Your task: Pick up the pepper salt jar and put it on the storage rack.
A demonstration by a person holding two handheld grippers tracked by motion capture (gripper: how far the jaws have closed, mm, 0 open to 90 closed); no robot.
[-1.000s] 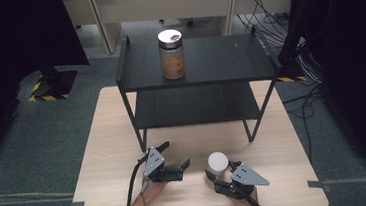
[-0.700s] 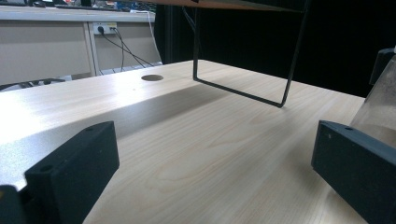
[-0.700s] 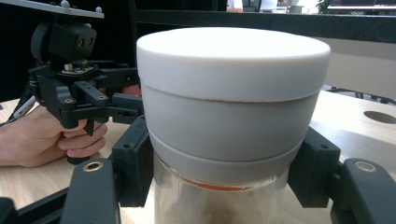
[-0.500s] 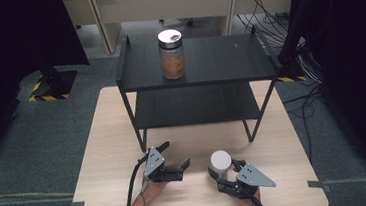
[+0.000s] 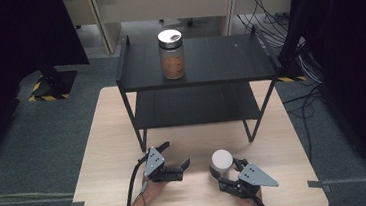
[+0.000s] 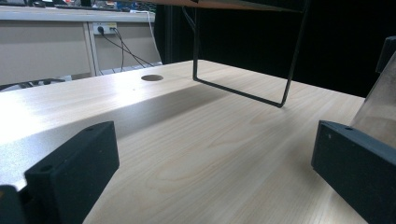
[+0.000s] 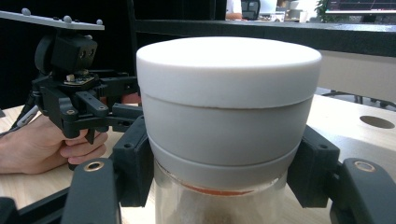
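A matt white plastic lid (image 7: 229, 70) is seen on the clear glass jar (image 7: 219, 207). The pale wooden table (image 5: 109, 139) looks smooth, the black metal shelf (image 5: 217, 60) matt.

A light wooden table (image 5: 99, 140) carries a black two-tier shelf (image 5: 227, 59) across its far half. A white-lidded jar (image 5: 222, 161) stands near the table's near edge, right of centre. A metal-lidded jar (image 5: 171, 54) stands on the shelf's top tier, left of centre.

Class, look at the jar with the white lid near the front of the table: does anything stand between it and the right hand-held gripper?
Nothing does. The right hand-held gripper already has its jaws closed on the white-lidded jar, one pad against each side, just under the lid.
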